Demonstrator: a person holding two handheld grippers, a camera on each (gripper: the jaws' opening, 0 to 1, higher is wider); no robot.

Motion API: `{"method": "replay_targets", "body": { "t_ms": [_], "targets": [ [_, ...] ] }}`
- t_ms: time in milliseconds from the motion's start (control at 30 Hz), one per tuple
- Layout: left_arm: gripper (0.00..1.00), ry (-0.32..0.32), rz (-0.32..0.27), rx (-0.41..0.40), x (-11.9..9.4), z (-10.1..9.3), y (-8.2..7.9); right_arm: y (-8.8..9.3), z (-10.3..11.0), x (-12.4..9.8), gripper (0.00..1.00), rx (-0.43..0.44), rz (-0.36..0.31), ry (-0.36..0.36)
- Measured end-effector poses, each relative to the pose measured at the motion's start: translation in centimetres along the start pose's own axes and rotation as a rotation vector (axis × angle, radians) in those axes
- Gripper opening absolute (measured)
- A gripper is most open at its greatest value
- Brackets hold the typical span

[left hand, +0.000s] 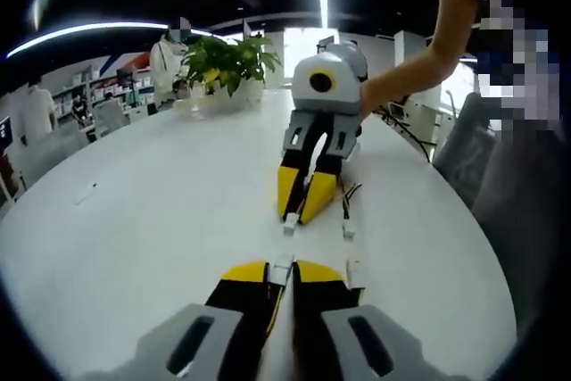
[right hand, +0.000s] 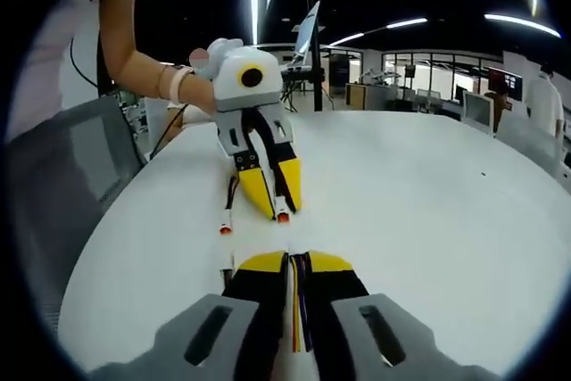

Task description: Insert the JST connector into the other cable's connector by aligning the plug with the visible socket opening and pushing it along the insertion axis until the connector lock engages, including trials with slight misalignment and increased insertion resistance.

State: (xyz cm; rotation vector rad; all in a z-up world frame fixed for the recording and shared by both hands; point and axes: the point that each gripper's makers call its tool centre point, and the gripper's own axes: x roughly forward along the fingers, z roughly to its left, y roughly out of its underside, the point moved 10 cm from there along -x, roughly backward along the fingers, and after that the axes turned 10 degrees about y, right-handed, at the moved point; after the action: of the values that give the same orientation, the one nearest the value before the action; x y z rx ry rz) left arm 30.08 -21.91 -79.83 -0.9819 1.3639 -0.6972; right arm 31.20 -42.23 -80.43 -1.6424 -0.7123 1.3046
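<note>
Your left tool (left hand: pixel 282 270) has its yellow-tipped jaws drawn together on a cable, and a white connector (left hand: pixel 282 268) projects from between the tips. In the right gripper view, the same tool (right hand: pixel 276 205) points toward the camera with its tips low on the white table (right hand: pixel 428 211), and a small orange-ended connector (right hand: pixel 283 216) shows at the tips.

Your right tool (right hand: pixel 293 267) is clamped on a bundle of thin red, yellow and dark wires (right hand: pixel 297 310) that runs down the slot between its jaws. In the left gripper view, this tool (left hand: pixel 300 206) faces the camera, tips near the table (left hand: pixel 143 220), with a small white connector (left hand: pixel 291 226) at their end.

The two held connectors face each other, near but apart.

A loose cable (left hand: pixel 347 211) lies on the table just beside the right tool; its orange-tipped end (right hand: pixel 226 227) rests on the table.

A potted plant (left hand: pixel 227 64) stands at the far side of the table.
</note>
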Motion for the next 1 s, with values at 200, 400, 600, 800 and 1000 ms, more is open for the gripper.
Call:
{"method": "replay_targets", "body": {
  "t_ms": [200,400,600,800,1000],
  "targets": [
    [0.04,0.003,-0.011,-0.002,0.0,0.1,0.0,0.0,0.0,0.1,0.05,0.004,-0.004,-0.001],
    [0.01,0.002,-0.024,-0.002,-0.1,0.2,0.1,0.0,-0.1,0.2,0.04,0.021,-0.008,0.000],
    [0.00,0.008,-0.026,-0.016,-0.1,0.3,0.2,0.0,-0.3,0.2,0.04,0.026,-0.007,0.005],
    [0.00,0.006,-0.021,-0.011,-0.2,0.3,0.2,-0.1,-0.4,0.3,0.04,0.028,-0.003,0.010],
    [0.00,0.018,0.022,0.014,-0.4,0.1,-0.1,-1.0,-0.1,-0.3,0.04,0.025,0.005,-0.008]
  ]
}}
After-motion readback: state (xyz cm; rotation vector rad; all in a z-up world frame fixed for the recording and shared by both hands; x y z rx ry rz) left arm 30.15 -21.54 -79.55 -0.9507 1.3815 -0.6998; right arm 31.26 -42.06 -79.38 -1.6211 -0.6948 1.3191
